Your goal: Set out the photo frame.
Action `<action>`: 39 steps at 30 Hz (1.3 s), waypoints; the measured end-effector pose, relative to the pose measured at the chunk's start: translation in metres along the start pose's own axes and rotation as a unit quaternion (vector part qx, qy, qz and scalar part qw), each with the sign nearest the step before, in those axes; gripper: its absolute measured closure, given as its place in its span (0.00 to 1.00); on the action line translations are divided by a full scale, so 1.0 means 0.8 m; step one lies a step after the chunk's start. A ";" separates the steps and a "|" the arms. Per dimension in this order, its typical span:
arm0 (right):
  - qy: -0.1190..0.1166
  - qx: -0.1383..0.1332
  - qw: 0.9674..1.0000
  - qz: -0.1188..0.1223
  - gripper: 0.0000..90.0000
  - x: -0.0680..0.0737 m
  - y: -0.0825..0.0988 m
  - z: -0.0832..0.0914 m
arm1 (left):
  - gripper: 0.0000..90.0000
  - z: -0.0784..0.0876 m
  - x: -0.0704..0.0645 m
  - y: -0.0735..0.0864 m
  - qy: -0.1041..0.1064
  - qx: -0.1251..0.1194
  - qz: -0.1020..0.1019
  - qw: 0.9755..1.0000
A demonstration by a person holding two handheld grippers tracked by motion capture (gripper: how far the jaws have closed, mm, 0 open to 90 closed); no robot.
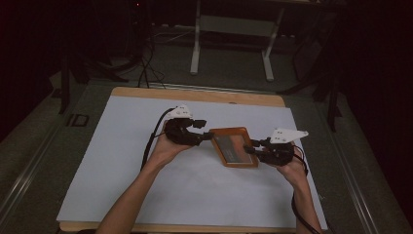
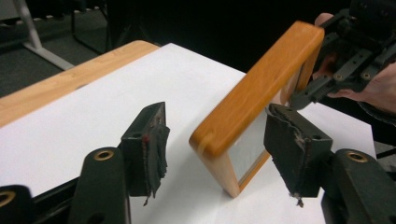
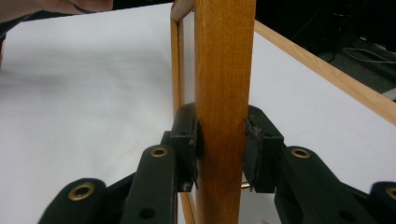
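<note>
Filling the middle of the high view is a table (image 1: 146,92) with a pale wooden edge, covered by a large white sheet (image 1: 146,185). Two bare forearms come in from the bottom of the frame, each hand carrying a black gripper.

Between the grippers, just right of centre, a wooden picture frame (image 1: 234,146) with an orange-brown border is held tilted over the sheet. In the left gripper view, one lower corner of the frame appears to sit on or just above the white sheet; which one cannot be told.

At centre right of the high view, the right gripper (image 1: 254,147) grips the frame's right-hand edge. In the right gripper view, its two black jaws press on both faces of the wooden border, so it has a firm hold.

At centre left of the high view, the left gripper (image 1: 208,131) sits at the frame's upper left corner. In the left gripper view, its jaws stand apart on either side of the frame's near corner. One torn rubber pad (image 2: 156,149) at lower left has clear space between it and the wood. The other pad (image 2: 292,144) at lower right lies close beside the frame's glass side. This gripper does not grip the frame.
</note>
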State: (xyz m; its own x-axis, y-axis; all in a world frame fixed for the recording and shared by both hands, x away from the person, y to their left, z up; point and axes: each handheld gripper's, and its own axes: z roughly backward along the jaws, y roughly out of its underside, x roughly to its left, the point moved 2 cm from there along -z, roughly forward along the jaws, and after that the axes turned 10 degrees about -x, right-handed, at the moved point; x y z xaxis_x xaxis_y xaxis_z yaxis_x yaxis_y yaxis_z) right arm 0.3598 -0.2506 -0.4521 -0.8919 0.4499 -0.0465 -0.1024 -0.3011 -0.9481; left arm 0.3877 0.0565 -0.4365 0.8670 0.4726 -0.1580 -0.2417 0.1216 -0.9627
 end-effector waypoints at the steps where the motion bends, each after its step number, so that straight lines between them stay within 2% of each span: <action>1: 0.000 -0.002 1.000 -0.002 0.76 0.000 0.001 0.001 | 0.42 -0.003 0.001 0.007 0.006 0.007 -0.002 1.000; 4: 0.000 -0.002 1.000 -0.002 0.76 -0.001 0.002 0.002 | 0.42 -0.006 0.001 0.012 0.011 0.012 -0.006 1.000; 5: 0.000 -0.001 1.000 -0.003 0.76 -0.001 0.002 0.002 | 0.41 -0.009 0.000 0.016 0.019 0.014 -0.007 1.000; 7: 0.000 -0.002 1.000 -0.003 0.76 -0.001 0.003 0.003 | 0.41 -0.009 0.000 0.016 0.019 0.014 -0.007 1.000; 11: 0.002 -0.002 1.000 -0.007 0.76 -0.002 0.005 0.006 | 0.42 -0.024 -0.003 0.027 0.025 0.029 -0.012 0.999; 18: 0.004 -0.002 1.000 -0.010 0.76 -0.003 0.009 0.010 | 0.47 -0.045 -0.008 0.039 0.043 0.031 -0.008 0.999; 25: 0.007 -0.002 1.000 -0.016 0.76 -0.005 0.013 0.013 | 0.53 -0.074 -0.015 0.053 0.054 0.041 -0.014 0.998; 31: 0.010 -0.002 1.000 -0.019 0.76 -0.006 0.016 0.016 | 0.57 -0.079 -0.014 0.055 0.055 0.031 -0.011 0.998; 33: 0.010 -0.004 1.000 -0.022 0.76 -0.006 0.017 0.016 | 0.56 -0.084 -0.011 0.061 0.058 0.042 -0.013 0.997; 39: 0.011 -0.005 1.000 -0.022 0.76 -0.006 0.015 0.014 | 0.57 -0.093 -0.012 0.069 0.070 0.044 -0.015 0.996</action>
State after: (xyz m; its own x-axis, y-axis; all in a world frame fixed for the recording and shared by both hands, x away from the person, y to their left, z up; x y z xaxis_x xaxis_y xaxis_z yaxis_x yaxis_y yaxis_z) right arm 0.3581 -0.2662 -0.4600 -0.8768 0.4807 -0.0114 -0.1372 -0.2728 -0.9522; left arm 0.3983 -0.0059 -0.5044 0.9250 0.3424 -0.1647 -0.2471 0.2128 -0.9453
